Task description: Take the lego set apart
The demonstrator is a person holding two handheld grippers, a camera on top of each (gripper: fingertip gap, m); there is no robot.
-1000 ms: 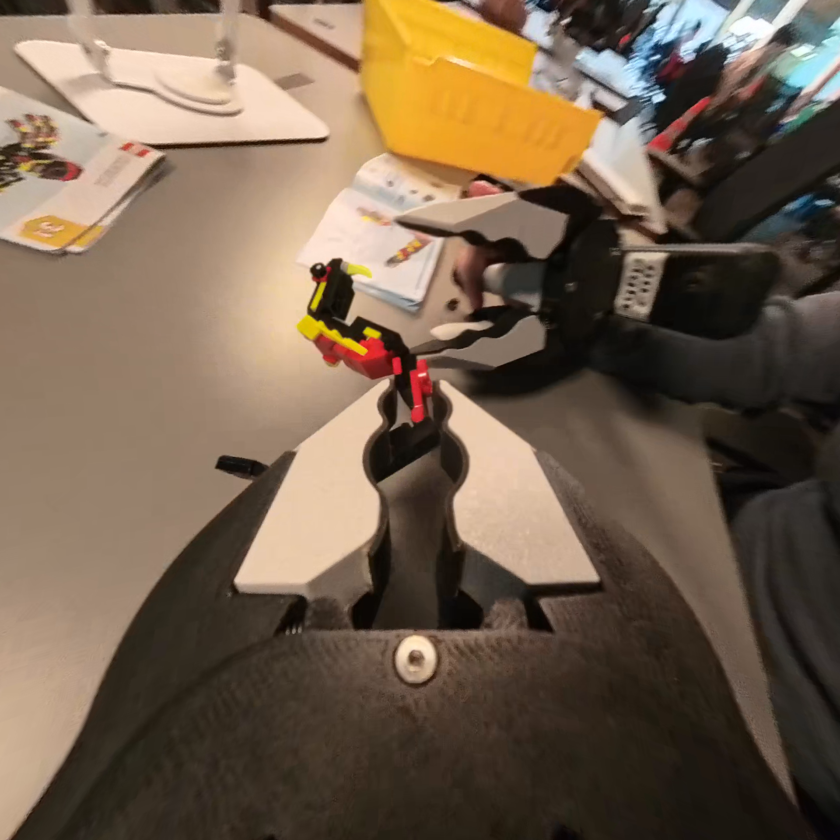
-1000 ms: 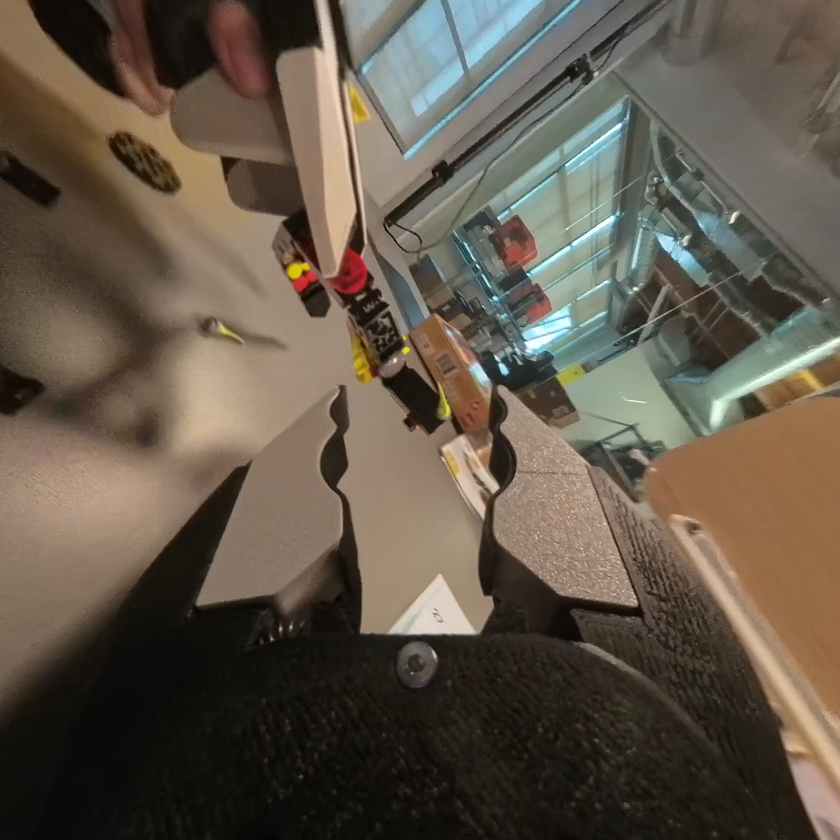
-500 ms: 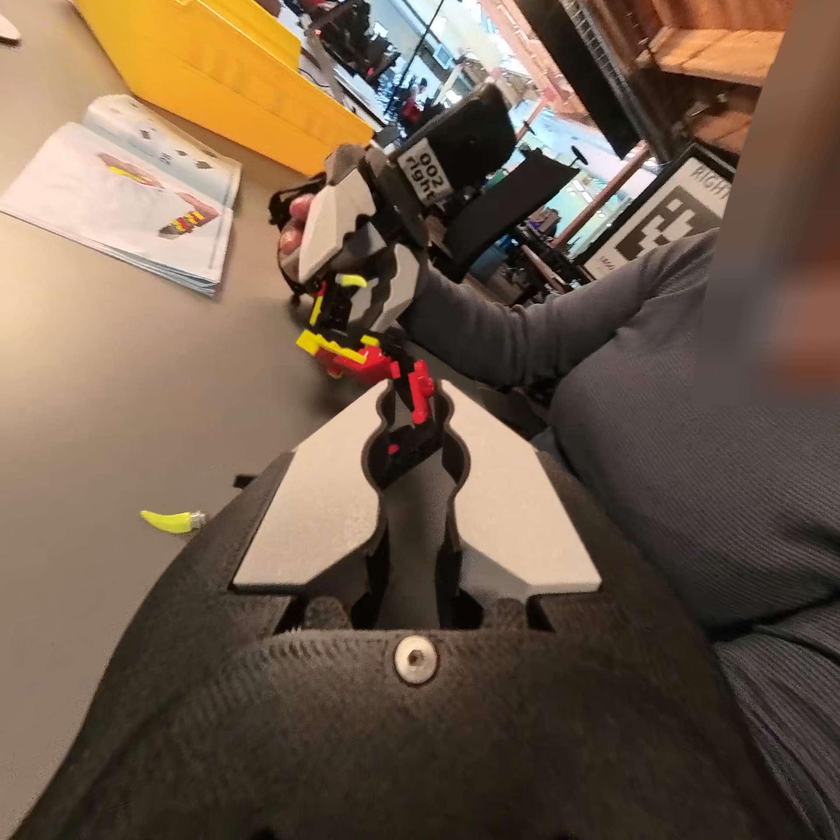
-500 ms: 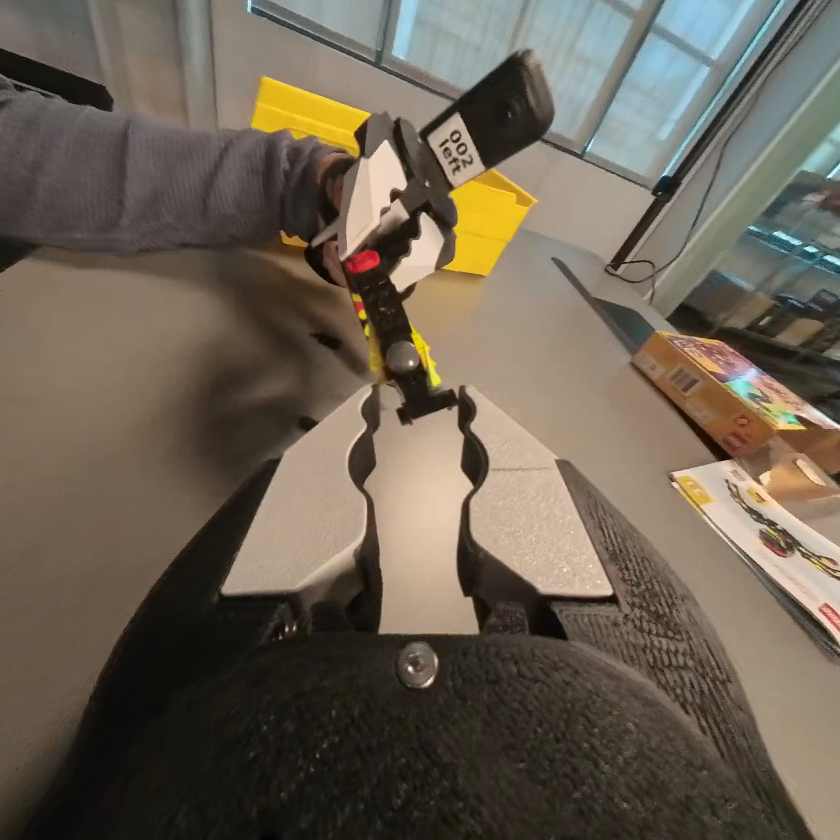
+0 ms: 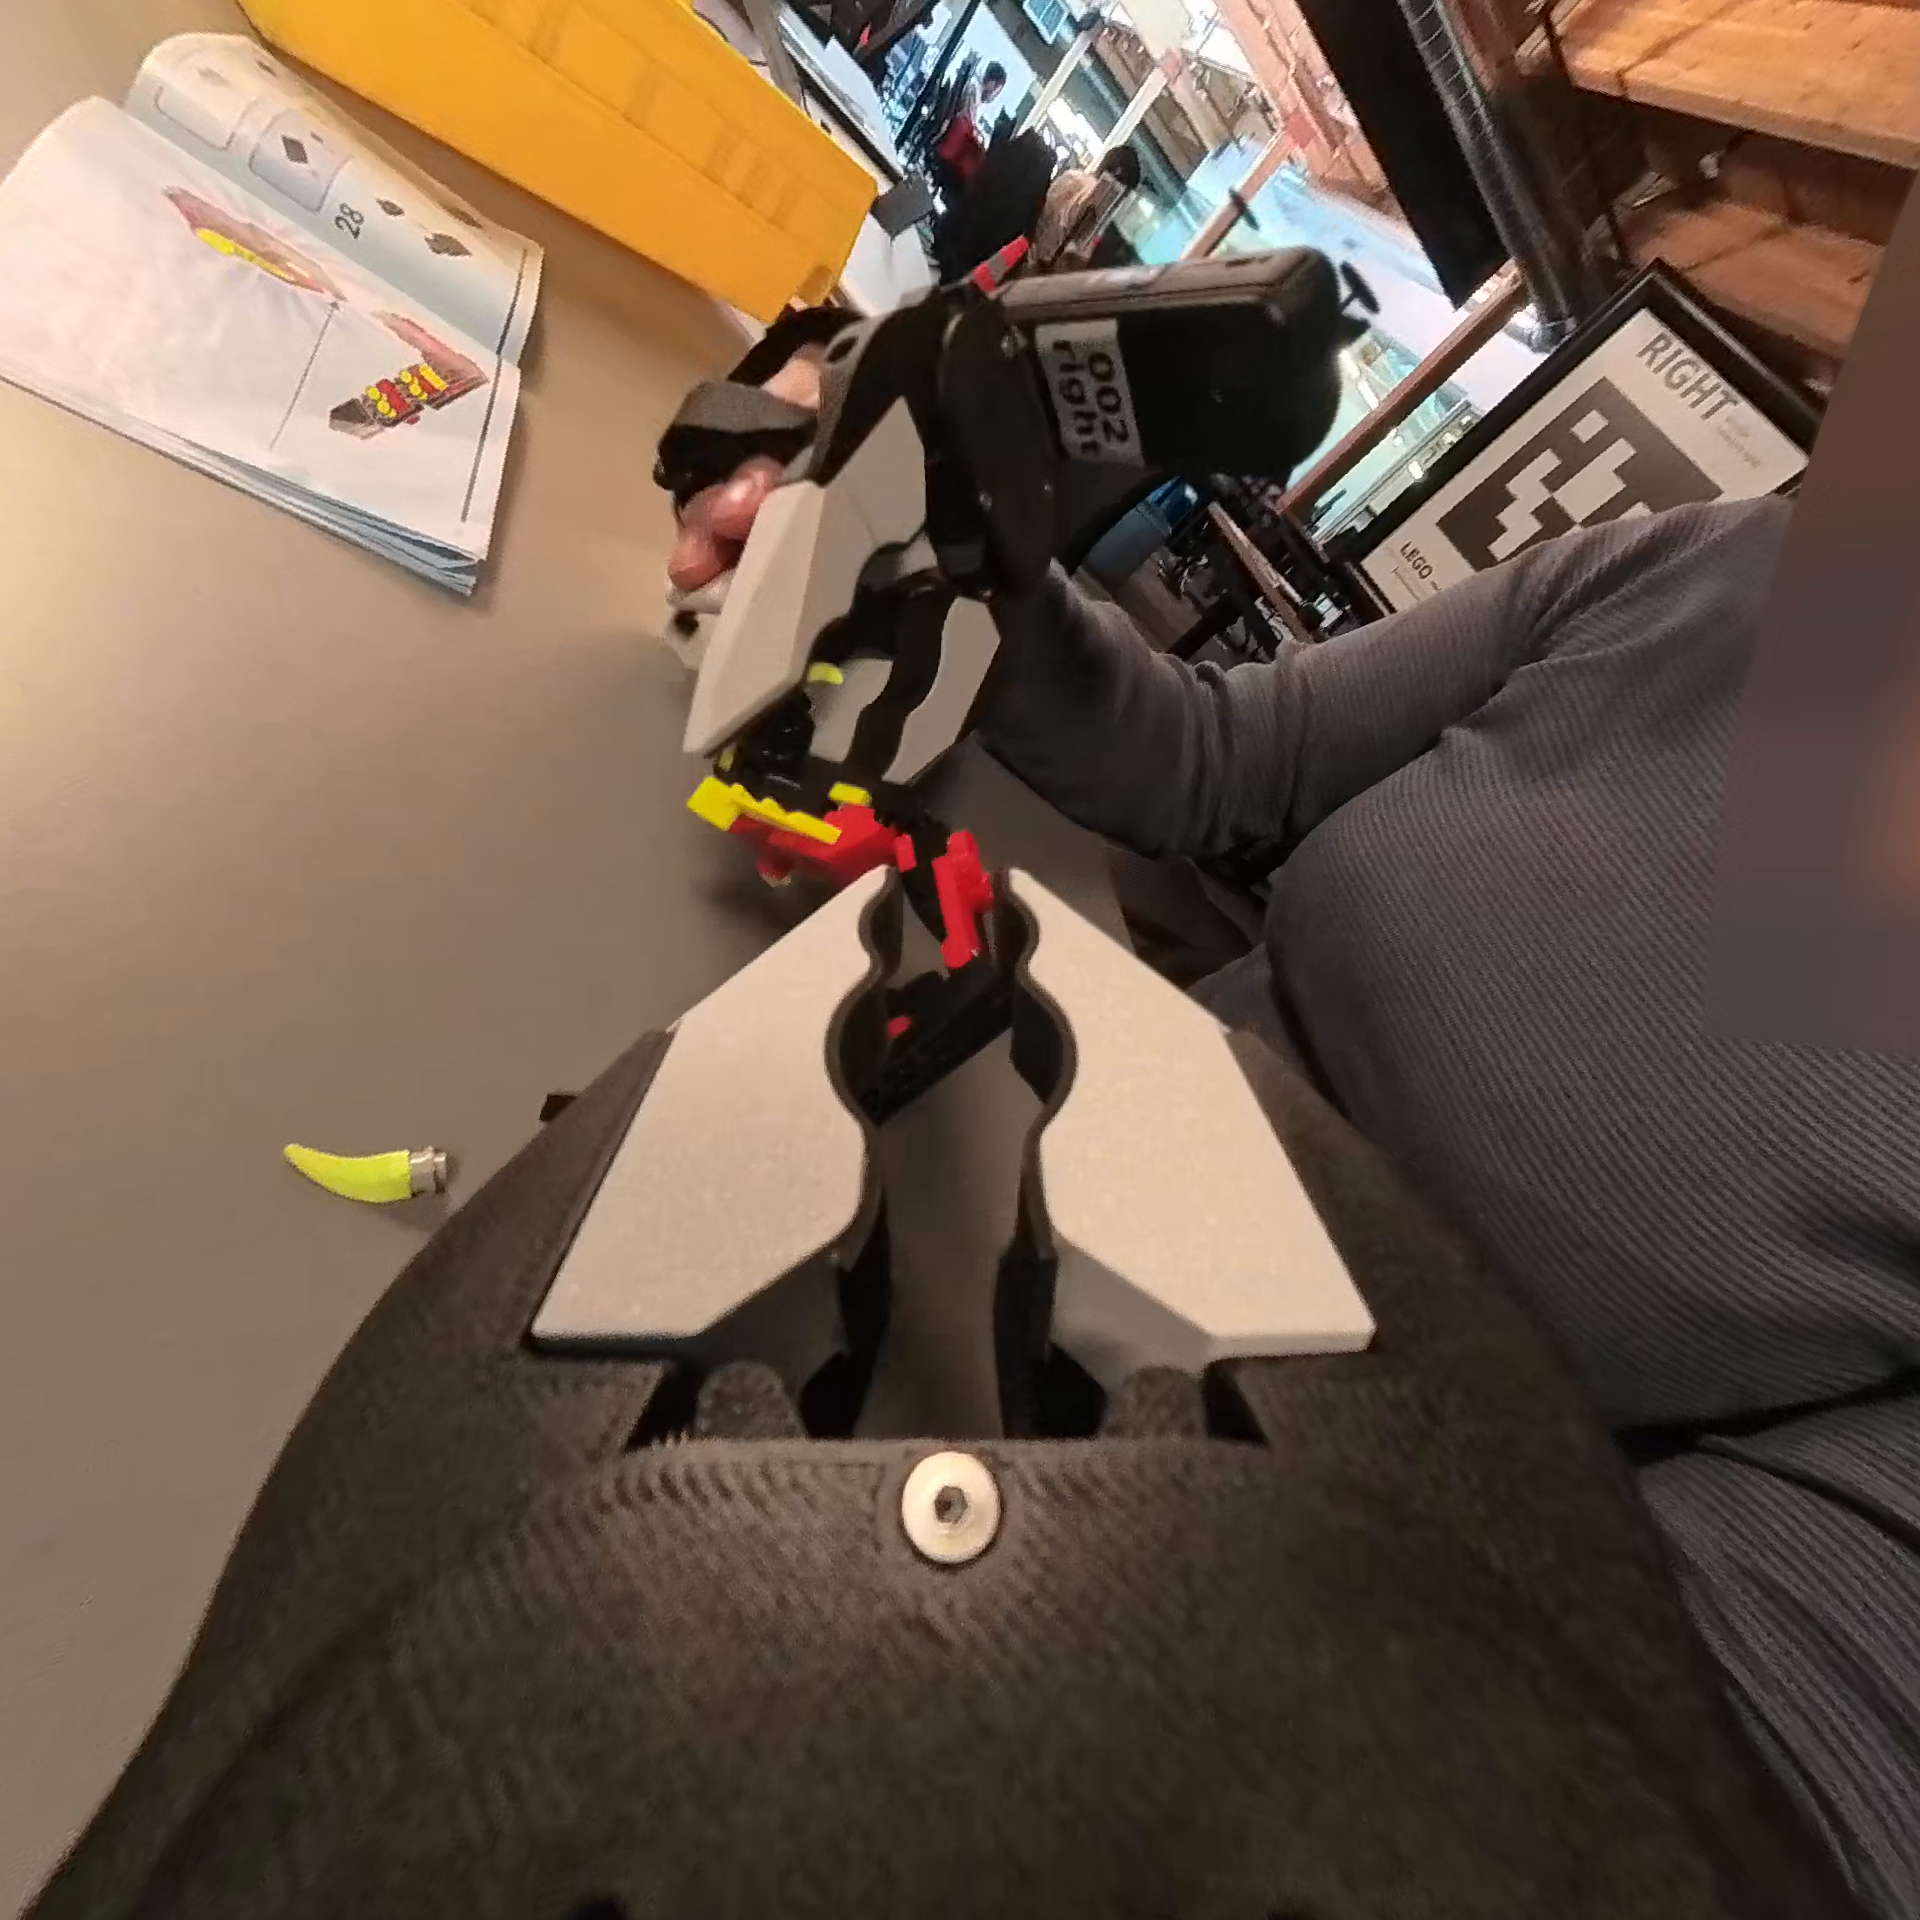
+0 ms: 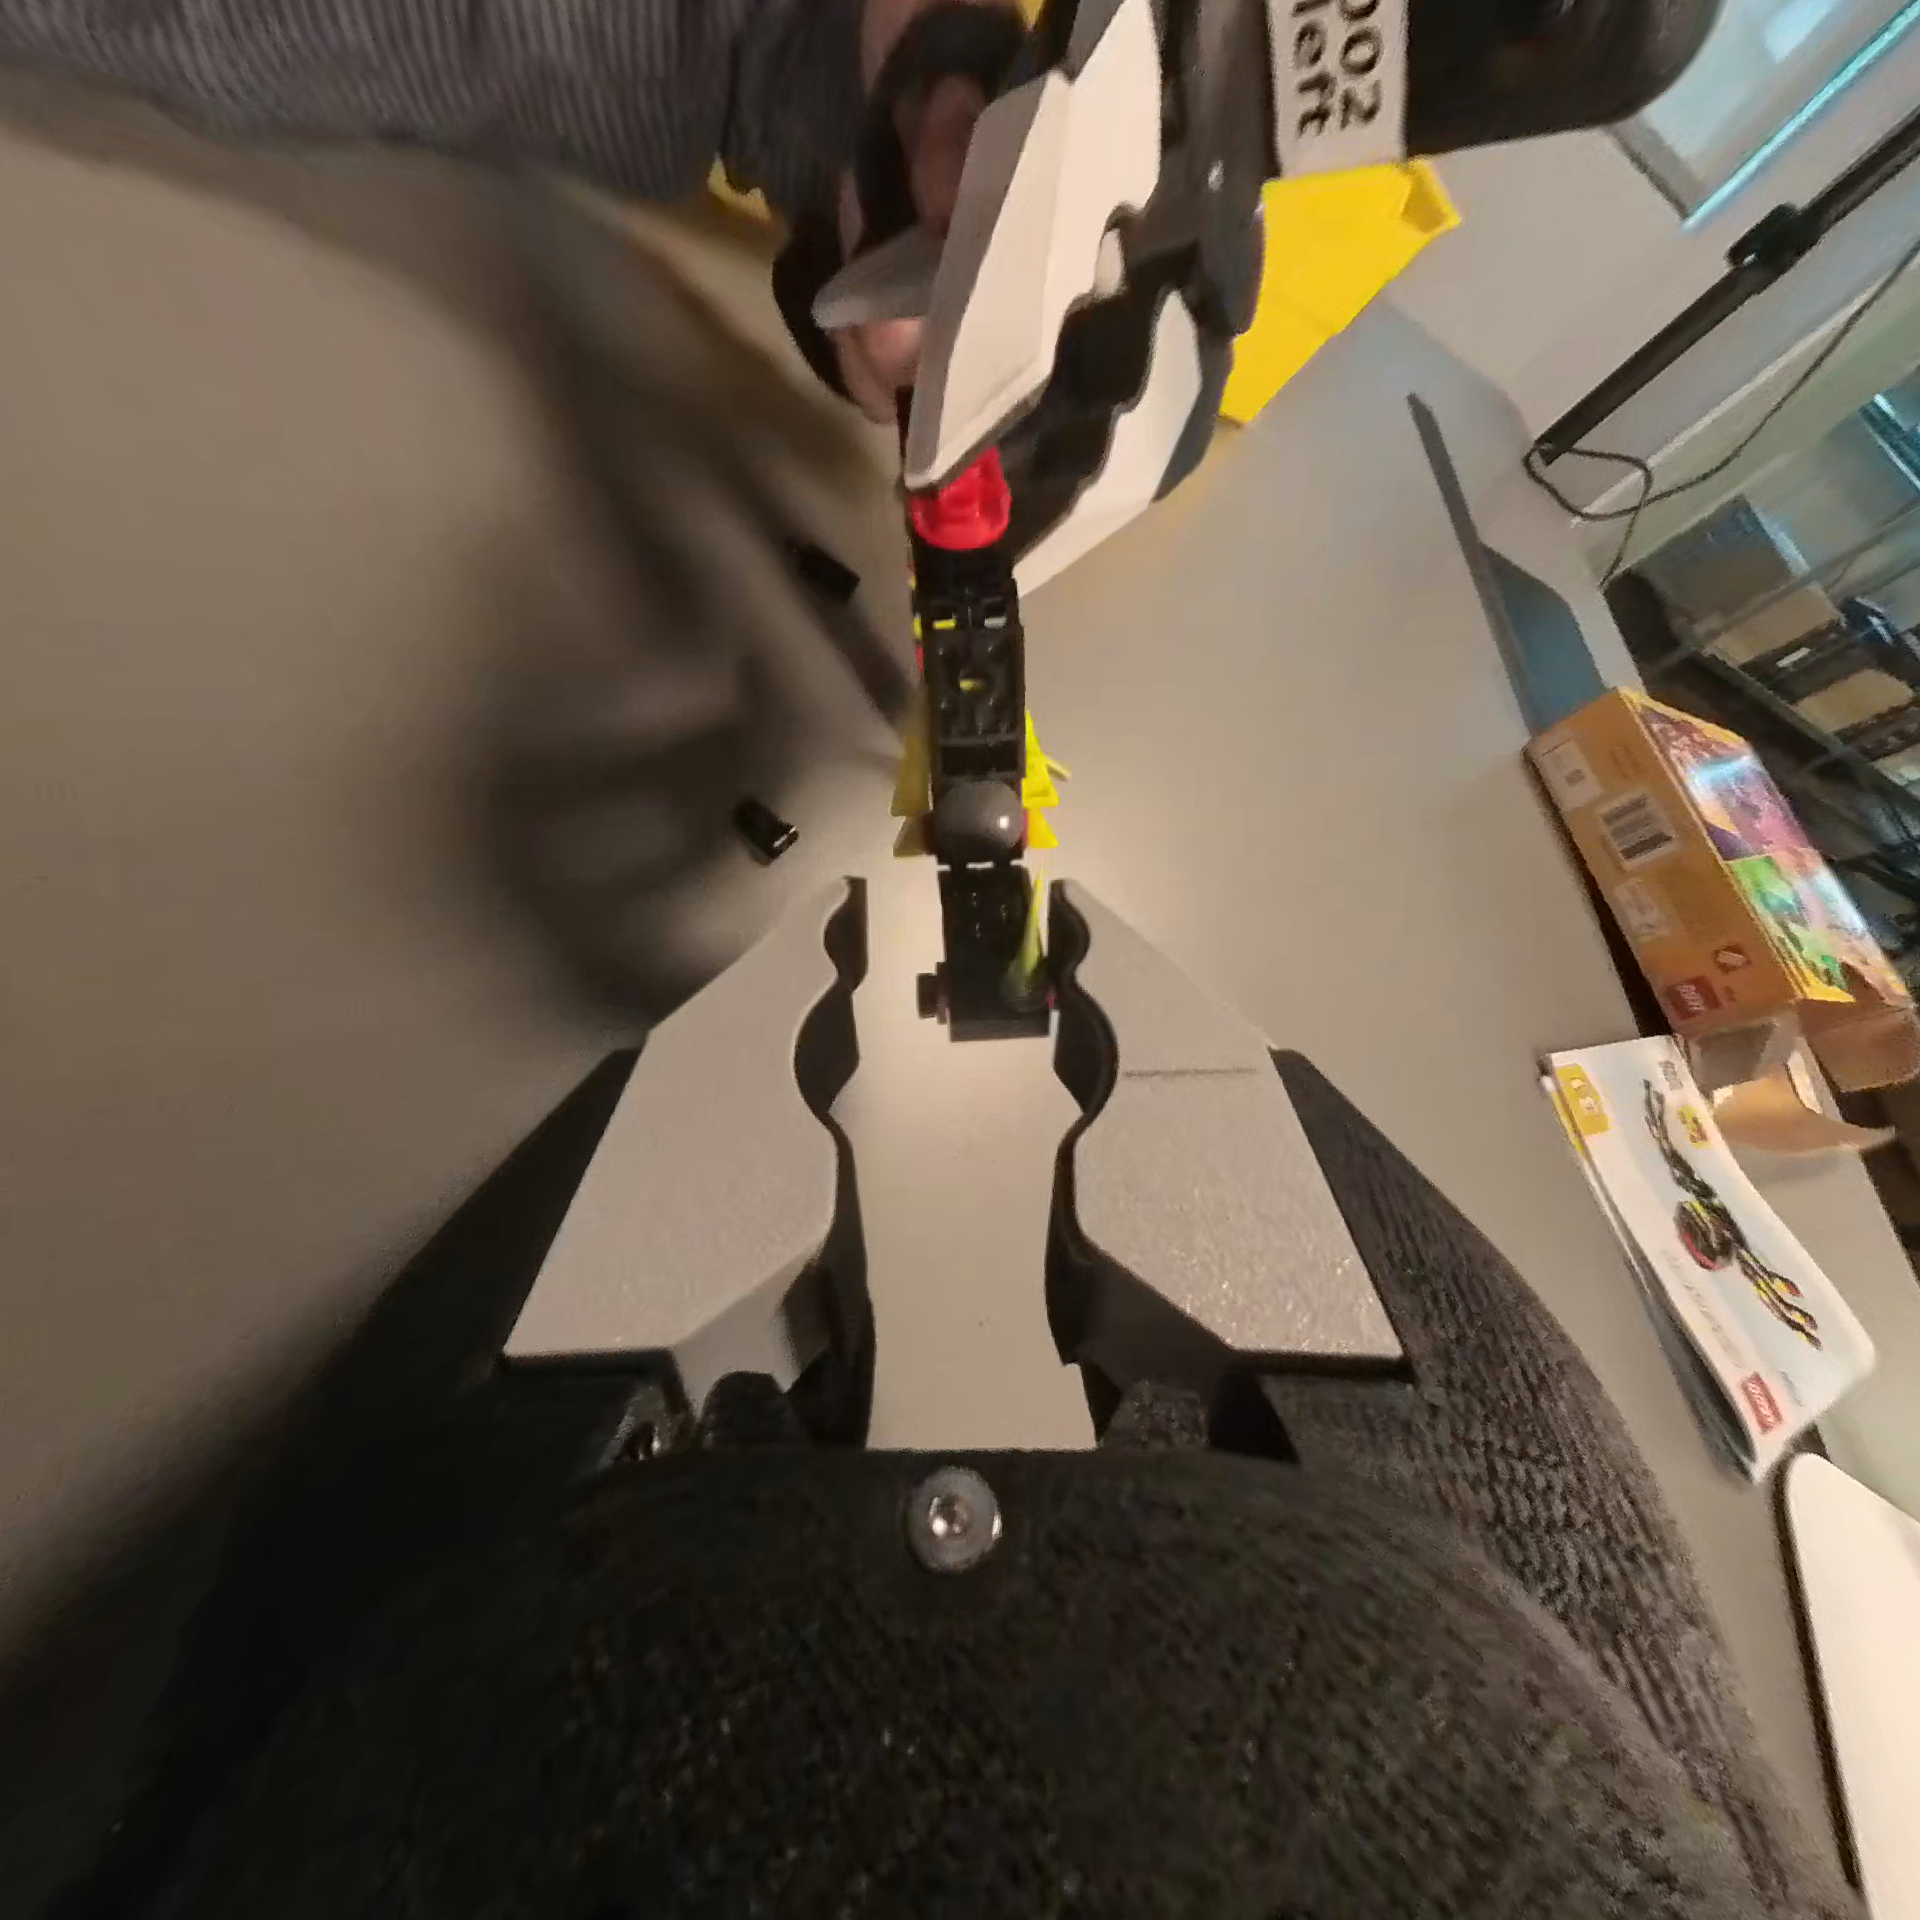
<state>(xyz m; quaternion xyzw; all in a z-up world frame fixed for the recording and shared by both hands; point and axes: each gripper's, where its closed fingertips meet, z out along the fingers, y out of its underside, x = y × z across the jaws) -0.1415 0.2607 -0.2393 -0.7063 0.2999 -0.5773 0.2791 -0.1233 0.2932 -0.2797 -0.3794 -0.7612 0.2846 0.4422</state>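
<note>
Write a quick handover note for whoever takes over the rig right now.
Left gripper: shut on the lego model's black and red end.
Right gripper: open, fingers either side of the model's other end, not yet closed.
Model is held above the table between both grippers.
Done: a yellow claw piece and small black pieces lie loose on the table.
Left: close the right gripper, pull off the end section, continue.

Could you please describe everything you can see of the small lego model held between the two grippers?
The small black, red and yellow lego model is a slim jointed chain of plastic pieces with a grey ball joint, held above the grey table. The left gripper clamps its black and red end; the right gripper, jaws apart, surrounds the black end bearing a yellow claw.
</note>
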